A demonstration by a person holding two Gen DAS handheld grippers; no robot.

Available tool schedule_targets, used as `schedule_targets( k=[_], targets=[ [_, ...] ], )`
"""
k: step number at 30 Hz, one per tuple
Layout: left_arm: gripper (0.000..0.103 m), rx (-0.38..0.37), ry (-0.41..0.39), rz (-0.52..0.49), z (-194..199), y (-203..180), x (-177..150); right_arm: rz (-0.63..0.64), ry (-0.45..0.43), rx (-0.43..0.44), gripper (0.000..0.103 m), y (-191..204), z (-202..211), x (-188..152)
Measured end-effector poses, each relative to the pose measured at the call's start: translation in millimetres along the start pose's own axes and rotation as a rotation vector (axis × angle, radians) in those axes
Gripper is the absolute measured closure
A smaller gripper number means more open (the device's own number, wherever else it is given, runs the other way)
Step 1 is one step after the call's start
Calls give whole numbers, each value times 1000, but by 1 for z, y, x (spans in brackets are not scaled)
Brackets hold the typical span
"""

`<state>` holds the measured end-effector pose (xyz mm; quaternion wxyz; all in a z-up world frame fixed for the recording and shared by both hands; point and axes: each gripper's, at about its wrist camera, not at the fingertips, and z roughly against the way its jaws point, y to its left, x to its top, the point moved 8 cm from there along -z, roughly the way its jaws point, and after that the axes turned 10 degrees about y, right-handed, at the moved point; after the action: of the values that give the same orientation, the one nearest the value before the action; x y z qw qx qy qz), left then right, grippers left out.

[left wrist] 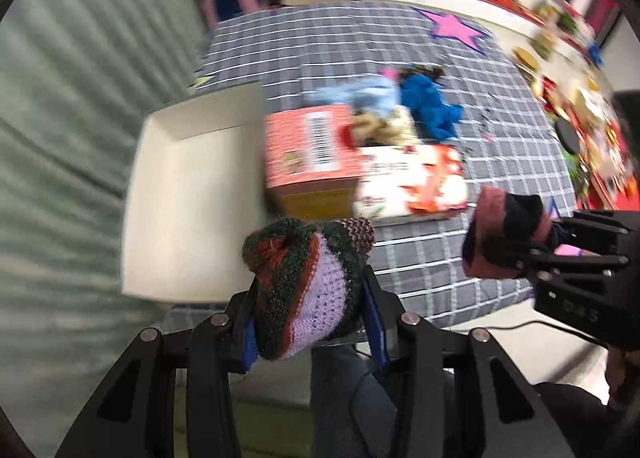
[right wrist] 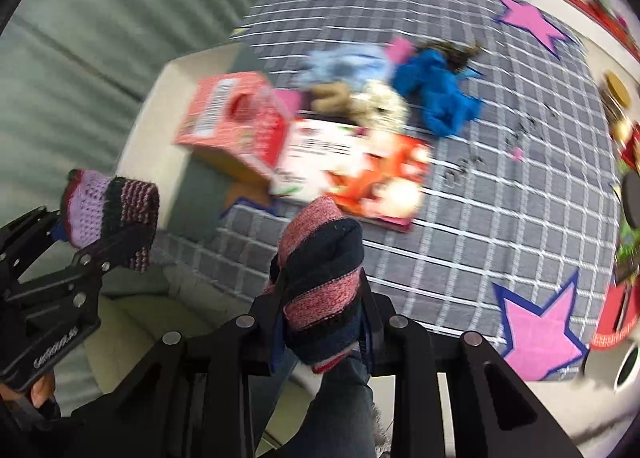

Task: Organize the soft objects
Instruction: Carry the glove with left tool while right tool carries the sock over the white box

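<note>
Clearly each tool (left wrist: 310,298) (right wrist: 320,298) clamps a knitted bundle (left wrist: 304,290) (right wrist: 320,282).

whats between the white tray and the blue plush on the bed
The red cardboard box, seen in both wrist views, beside the white tray; pale soft toys then reach the blue plush.

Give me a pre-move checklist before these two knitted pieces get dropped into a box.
1. Left gripper shut on the green, orange and lilac knit: ok.
2. Right gripper shut on the pink and navy knit: ok.
3. White box open, inside bare: ok.
4. Either gripper over the white box: not ok, both short of it.
5. Red carton open to receive items: cannot tell.
6. Picture sharp enough to aim: not ok, blurred.
</note>
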<state>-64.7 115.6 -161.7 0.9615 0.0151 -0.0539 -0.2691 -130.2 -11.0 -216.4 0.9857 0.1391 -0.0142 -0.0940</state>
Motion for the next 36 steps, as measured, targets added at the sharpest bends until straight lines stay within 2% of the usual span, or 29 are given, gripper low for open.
schedule_targets(
  k=[6, 9, 12, 16, 24, 36],
  targets=[
    [57, 8, -14, 91, -3, 62, 0, 133, -50, -10, 73, 67, 11, 24],
    [57, 27, -9, 90, -10, 99, 3, 159, -79, 1, 73, 104, 10, 47],
    [57, 39, 5, 61, -21, 131, 9, 147, -72, 34, 73, 138, 2, 72],
    [57, 47, 36, 25, -40, 158, 17, 140, -77, 3, 73, 168, -7, 105],
    [57, 6, 71, -22, -73, 178, 34, 84, -38, -14, 73, 204, -27, 151],
    [57, -32, 117, -52, -100, 189, 40, 51, -4, -58, 73, 213, -44, 186]
  ],
)
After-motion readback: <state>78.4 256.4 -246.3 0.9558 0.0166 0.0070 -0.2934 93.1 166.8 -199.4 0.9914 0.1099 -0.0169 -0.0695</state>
